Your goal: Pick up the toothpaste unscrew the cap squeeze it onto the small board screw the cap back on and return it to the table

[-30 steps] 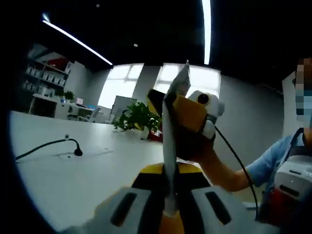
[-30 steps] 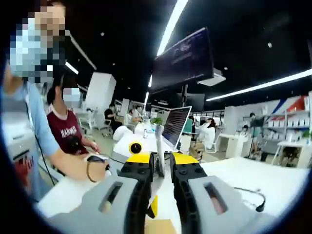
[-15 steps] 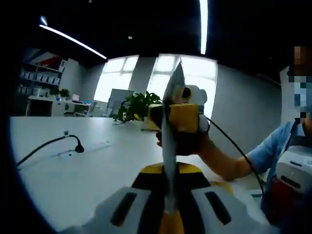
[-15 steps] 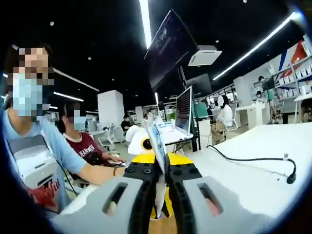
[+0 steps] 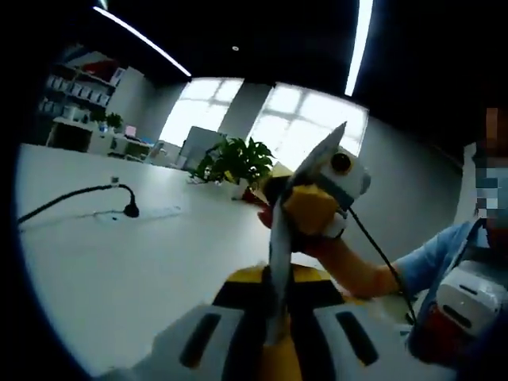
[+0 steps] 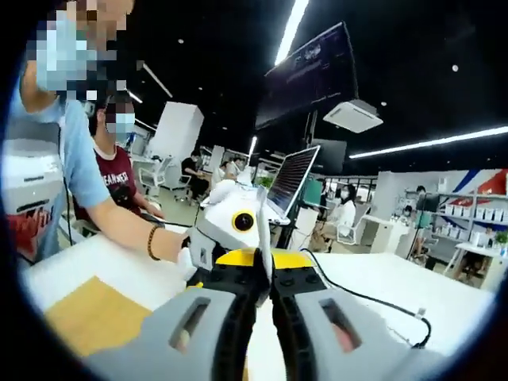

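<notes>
You are clamping the toothpaste tube (image 5: 278, 238) with both the left gripper (image 5: 274, 337) and the right gripper (image 6: 260, 298); twisting unevenly risks it slipping.

This is a big office room with a dark ceiling. Long bright light strips (image 5: 362, 40) run across it. In the left gripper view, big windows (image 5: 305, 119) glow in the far wall, with a green plant (image 5: 238, 163) in front of them. Shelves (image 5: 75, 103) stand far to the left. A wide white table (image 5: 119, 254) has a black cable (image 5: 75, 198) lying on it. In the right gripper view, a dark screen (image 6: 313, 75) hangs from the ceiling. People sit at desks (image 6: 198, 171) far away.
</notes>
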